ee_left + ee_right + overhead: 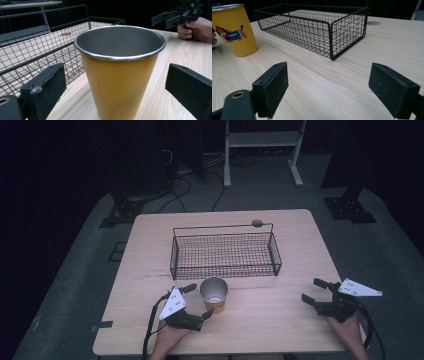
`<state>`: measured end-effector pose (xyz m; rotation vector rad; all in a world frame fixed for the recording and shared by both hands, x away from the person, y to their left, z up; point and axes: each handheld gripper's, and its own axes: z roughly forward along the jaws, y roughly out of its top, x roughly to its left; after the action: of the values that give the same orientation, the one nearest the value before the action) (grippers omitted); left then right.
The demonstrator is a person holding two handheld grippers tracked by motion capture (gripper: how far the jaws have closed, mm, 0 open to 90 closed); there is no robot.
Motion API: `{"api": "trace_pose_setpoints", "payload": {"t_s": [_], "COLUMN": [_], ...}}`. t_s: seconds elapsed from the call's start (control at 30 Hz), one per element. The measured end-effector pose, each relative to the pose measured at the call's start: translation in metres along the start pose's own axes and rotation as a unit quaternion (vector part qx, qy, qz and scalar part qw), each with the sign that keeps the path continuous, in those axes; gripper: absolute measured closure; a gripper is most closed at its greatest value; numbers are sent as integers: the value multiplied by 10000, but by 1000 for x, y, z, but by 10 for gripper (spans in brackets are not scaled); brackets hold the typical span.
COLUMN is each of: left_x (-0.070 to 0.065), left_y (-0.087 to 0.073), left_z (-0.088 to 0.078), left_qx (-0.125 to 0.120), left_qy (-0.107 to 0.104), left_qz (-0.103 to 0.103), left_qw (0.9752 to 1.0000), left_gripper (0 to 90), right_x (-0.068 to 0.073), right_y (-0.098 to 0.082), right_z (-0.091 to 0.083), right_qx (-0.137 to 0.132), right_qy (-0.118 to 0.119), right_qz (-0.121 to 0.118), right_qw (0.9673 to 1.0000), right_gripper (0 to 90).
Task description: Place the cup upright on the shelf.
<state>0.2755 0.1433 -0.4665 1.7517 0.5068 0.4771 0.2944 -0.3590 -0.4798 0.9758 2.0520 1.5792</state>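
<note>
**Between my left jaws: a cup waiting to be gripped**

On the table, just in front of the basket, stands the cup, upright and near my side of the wood. My left claw is released, its jaws spread wide with the cup set between them; in the left gripper view neither pad touches its wall yet.

To grip it well, I judge I should close slowly and evenly so both pads meet the wall at once, about mid-height. The cup tapers toward its base, so a squeeze too low could push it upward out of the jaws, and a lopsided one could tip it toward the basket just beside it. I would keep the claw level and lift straight.

The cup is yellow outside with a bare metal inside and a rolled metal rim, and it looks empty. In the right gripper view it carries a small cartoon dog.

My right claw rests well apart at the table's right edge, also released, holding nothing.
</note>
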Motion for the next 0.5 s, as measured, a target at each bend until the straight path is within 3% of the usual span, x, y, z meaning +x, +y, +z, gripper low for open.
{"api": "trace_pose_setpoints", "payload": {"t_s": [0.5], "left_x": [-2], "left_y": [4], "left_z": [24], "left_qx": [25], "left_qy": [-119], "left_qz": [-91], "left_qw": [9999], "left_gripper": [24], "right_x": [0], "right_y": [0], "right_z": [0], "right_qx": [1], "right_qy": [3], "right_qz": [-4], "right_qw": [10000], "right_gripper": [148]}}
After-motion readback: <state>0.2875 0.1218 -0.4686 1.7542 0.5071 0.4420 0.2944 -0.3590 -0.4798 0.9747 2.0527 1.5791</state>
